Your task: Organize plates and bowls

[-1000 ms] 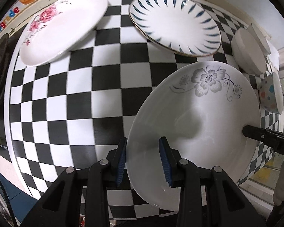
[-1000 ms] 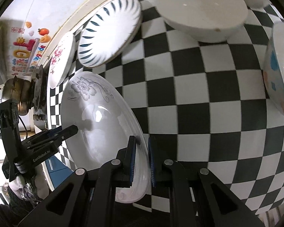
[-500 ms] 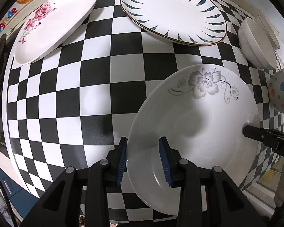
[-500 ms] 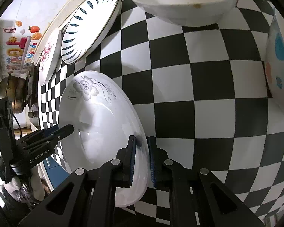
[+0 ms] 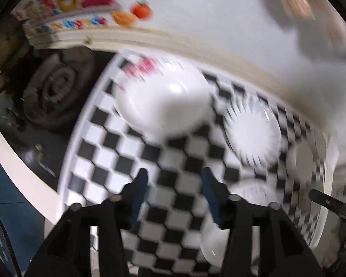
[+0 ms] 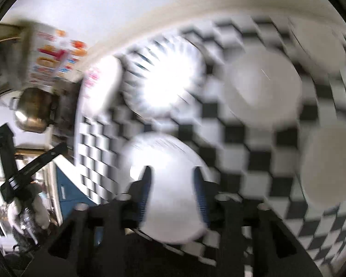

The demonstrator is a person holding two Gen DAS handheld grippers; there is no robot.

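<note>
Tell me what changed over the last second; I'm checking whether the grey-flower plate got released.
Both grippers let go: the left gripper and right gripper now stand open and pulled back, away from the grey-flower plate, which lies on the checkered table. Both views are motion-blurred. The pink-flower plate, blue-striped plate and white bowl stayed put.

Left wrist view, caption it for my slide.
Open left hand-held gripper above the checkered table, blurred plates beyond.
</note>
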